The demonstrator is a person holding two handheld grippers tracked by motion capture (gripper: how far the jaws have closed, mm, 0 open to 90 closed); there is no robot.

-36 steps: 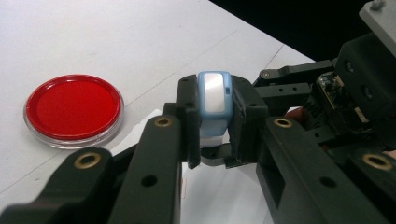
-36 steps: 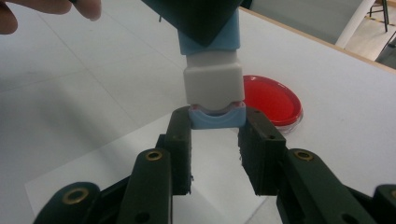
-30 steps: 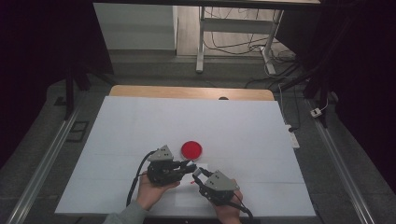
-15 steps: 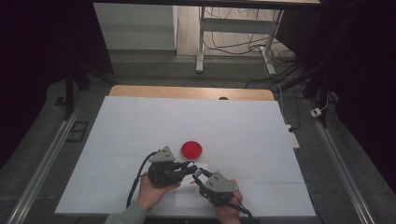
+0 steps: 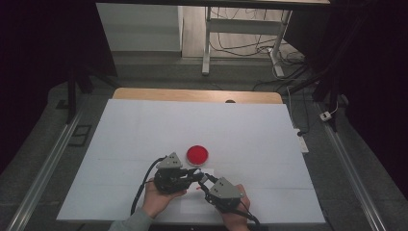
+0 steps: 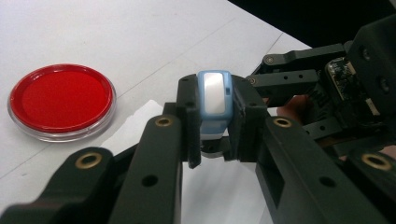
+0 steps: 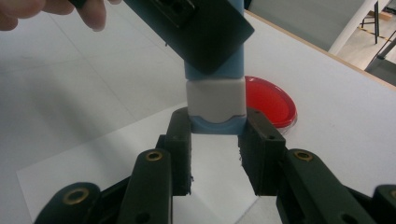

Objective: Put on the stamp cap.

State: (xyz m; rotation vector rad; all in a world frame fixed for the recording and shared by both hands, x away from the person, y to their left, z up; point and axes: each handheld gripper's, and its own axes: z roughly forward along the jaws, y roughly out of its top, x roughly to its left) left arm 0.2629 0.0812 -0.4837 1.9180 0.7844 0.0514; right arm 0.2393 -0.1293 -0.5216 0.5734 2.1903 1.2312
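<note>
A small blue stick with a white band [image 7: 215, 100] is held between both grippers, just above a white paper sheet [image 7: 93, 172]. My left gripper [image 6: 215, 109] is shut on its blue upper part [image 6: 215, 93]. My right gripper [image 7: 217, 135] is shut on its blue lower end, below the white band. In the high view the left gripper [image 5: 196, 176] and right gripper [image 5: 205, 183] meet tip to tip near the table's front edge. A round red dish with a clear rim [image 5: 197, 154] lies just beyond them, also seen as the red dish [image 6: 60, 100] in the left gripper view.
The white table top [image 5: 144, 125] stretches wide to the left, right and back. A wooden strip [image 5: 192, 95] borders its far edge. Metal rails [image 5: 43, 168] run along both sides. A person's hands [image 5: 156, 199] hold both grippers at the front.
Almost nothing has moved. Both grippers stay together in front of the red dish, holding the same stick.
</note>
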